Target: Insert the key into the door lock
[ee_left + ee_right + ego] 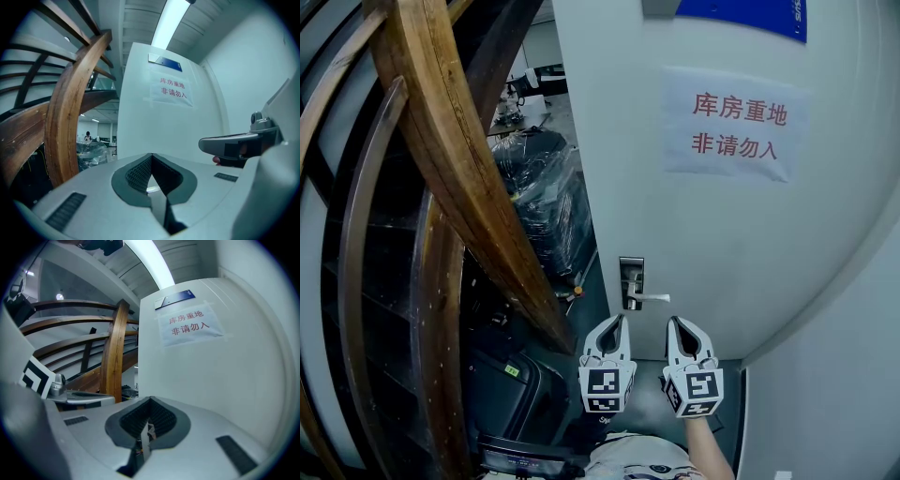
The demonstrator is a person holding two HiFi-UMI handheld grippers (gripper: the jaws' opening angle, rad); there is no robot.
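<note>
While both sit near the door lock (631, 270) without touching it, the left tool (617, 323) is clenched shut and empty. The right tool (676, 323) pinches the thin key (149, 431), just under the handle (649, 298).

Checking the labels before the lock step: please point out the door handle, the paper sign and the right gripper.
door handle (651, 298), head view, middle of the lever.
paper sign (736, 125), head view, centre of the sheet.
right gripper (674, 322), head view, at its jaw tips.
</note>
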